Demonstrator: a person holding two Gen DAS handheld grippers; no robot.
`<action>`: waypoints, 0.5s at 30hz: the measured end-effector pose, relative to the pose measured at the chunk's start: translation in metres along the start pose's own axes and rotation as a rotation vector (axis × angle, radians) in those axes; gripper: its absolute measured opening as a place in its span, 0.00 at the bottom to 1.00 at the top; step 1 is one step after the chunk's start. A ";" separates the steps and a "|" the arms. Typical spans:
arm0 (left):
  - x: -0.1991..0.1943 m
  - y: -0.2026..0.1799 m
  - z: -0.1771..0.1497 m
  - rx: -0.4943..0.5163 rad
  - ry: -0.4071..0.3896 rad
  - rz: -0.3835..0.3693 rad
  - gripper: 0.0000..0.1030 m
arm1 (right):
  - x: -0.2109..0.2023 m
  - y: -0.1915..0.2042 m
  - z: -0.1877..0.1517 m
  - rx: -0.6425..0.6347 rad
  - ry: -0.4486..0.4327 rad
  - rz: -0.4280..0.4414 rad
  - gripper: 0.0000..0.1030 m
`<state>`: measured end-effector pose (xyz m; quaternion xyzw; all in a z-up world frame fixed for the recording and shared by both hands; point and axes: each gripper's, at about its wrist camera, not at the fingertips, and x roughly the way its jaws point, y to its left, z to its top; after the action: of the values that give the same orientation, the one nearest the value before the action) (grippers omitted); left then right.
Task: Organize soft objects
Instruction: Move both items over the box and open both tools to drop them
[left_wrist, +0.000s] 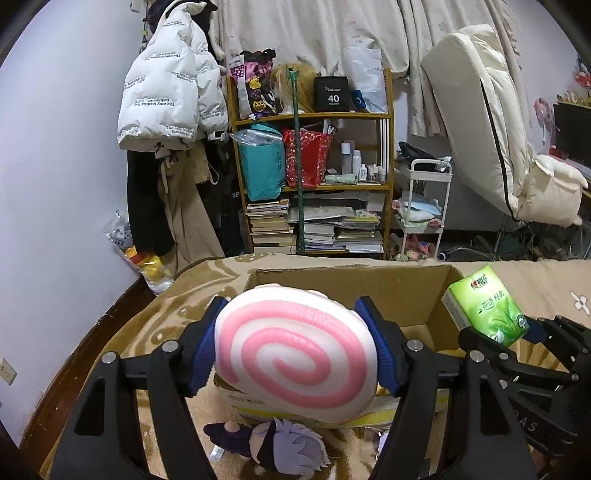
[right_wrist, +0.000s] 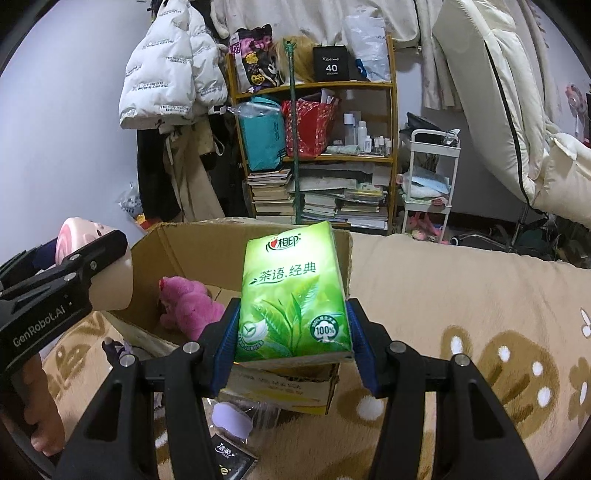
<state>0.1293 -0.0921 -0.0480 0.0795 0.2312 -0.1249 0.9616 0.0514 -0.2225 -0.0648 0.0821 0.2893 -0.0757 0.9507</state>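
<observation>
Left wrist view: left gripper (left_wrist: 295, 345) pinching a pink-and-white swirl cushion (left_wrist: 295, 347) across its width, blue pads (left_wrist: 207, 343) pressed against both rounded sides, held above the near edge of the open cardboard box (left_wrist: 406, 291). Looks light and very squashy; smooth, slightly glossy skin, so probably a bit slippery. Best taken as now, at the widest middle, where the pads sink in and cannot slide off the curve. Thick round disc, white with one broad pink spiral on its face.

Right wrist view: right gripper (right_wrist: 293, 339) clamped on a green tissue pack (right_wrist: 293, 295) at its lower half, upper half standing free above the box's near wall. Likely light, soft-filled yet holding its block shape; plastic wrap slick, so a grip low on the long sides seems soundest, not the corners. Bright green wrapper with tea leaves, Chinese lettering and a round "100%" mark.

Already inside the box: a pink plush toy (right_wrist: 190, 306), lying on the floor of it. Outside, on the beige patterned blanket (right_wrist: 461, 314) just before the box: a small doll with pale lilac hair (left_wrist: 269, 443) and a dark packet (right_wrist: 231, 458), neither yet packed.
</observation>
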 end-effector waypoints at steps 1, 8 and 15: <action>0.001 -0.001 -0.001 0.004 0.006 0.000 0.69 | 0.000 -0.001 0.000 0.001 0.002 0.001 0.56; -0.006 -0.003 -0.003 0.019 -0.015 0.015 0.90 | -0.001 -0.007 -0.003 0.044 0.019 0.050 0.58; -0.007 0.004 -0.007 0.007 0.037 0.014 0.90 | -0.002 -0.002 -0.002 0.007 0.022 0.084 0.58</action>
<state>0.1210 -0.0858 -0.0500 0.0868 0.2480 -0.1175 0.9577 0.0486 -0.2237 -0.0660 0.0984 0.2959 -0.0359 0.9495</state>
